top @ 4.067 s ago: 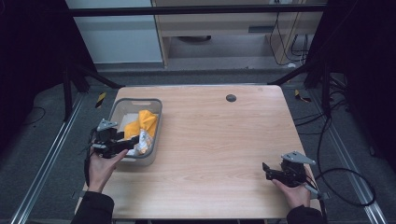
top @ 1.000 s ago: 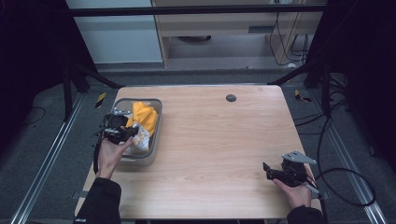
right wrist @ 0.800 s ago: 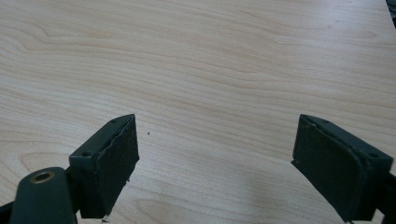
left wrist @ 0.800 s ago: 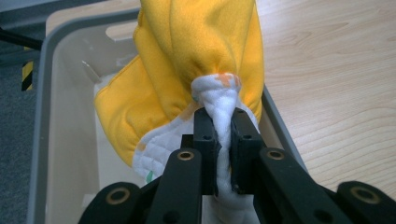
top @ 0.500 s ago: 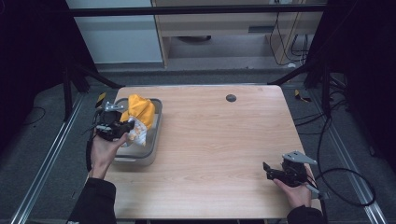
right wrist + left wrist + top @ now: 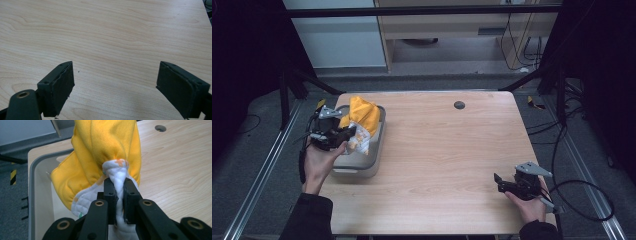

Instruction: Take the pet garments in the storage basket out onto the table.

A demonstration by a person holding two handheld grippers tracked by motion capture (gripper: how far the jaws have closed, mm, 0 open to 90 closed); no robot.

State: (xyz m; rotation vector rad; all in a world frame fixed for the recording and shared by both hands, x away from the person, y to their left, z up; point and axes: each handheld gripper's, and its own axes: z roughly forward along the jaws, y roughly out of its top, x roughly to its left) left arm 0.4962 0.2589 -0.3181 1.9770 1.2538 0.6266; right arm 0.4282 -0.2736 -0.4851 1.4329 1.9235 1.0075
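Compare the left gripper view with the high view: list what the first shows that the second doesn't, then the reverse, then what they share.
Left gripper view alone: the left gripper's fingers pinching a bunched white fold of the yellow cloth, with orange and green specks on the white side.

High view alone: the right gripper with its fingers apart, low over the bare table near the front right corner, the person's forearms, and the floor around the table.

Both: the yellow cloth lifted over the grey bin, the wooden tabletop, and the dark round hole in it.
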